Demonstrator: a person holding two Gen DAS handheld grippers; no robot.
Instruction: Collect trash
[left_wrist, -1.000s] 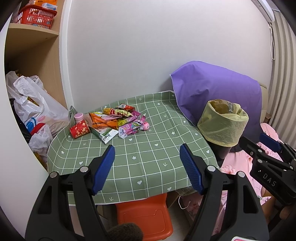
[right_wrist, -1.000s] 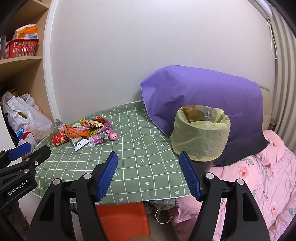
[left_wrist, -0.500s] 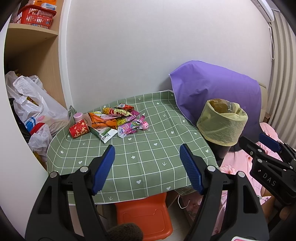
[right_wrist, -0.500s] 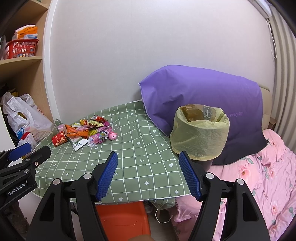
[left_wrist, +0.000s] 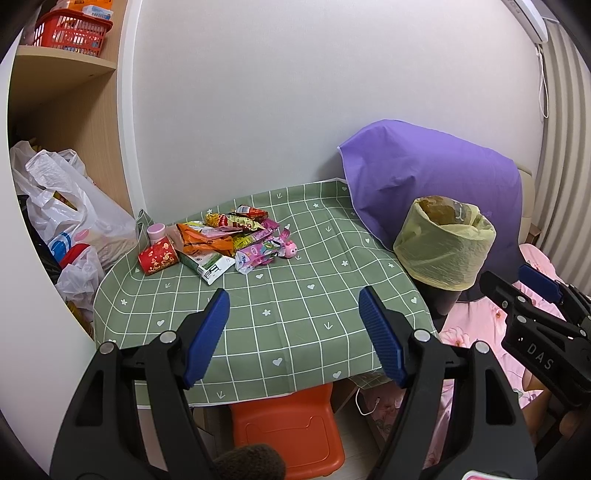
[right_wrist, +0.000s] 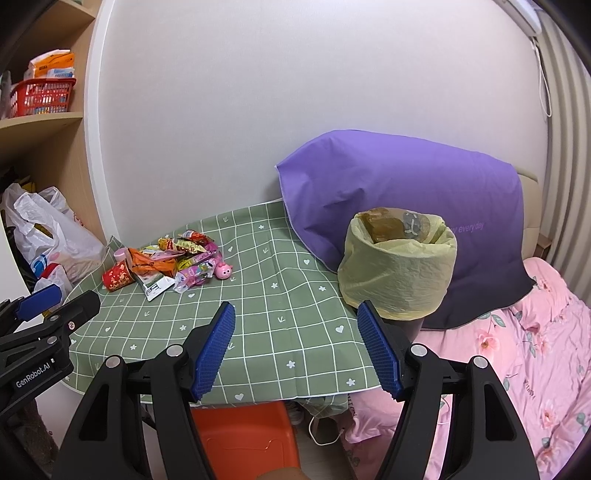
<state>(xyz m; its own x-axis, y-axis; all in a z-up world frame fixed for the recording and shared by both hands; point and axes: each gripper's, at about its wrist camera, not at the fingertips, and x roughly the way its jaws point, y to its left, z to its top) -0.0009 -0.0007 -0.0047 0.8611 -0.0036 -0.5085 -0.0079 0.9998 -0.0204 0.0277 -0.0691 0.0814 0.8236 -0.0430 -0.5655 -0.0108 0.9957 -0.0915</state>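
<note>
While both claws, left and right, hang spread apart and empty, the snack wrappers lie heaped on the green tabletop, far-left side, well apart from the yellow-lined bin.

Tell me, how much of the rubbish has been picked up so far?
The bin with its yellow liner already holds some scraps, though whether they came from this table I cannot tell. Nothing is in hand: the left gripper and the right gripper are both open and empty. The pile of wrappers, red cup and pink toy remains on the green tablecloth.
</note>
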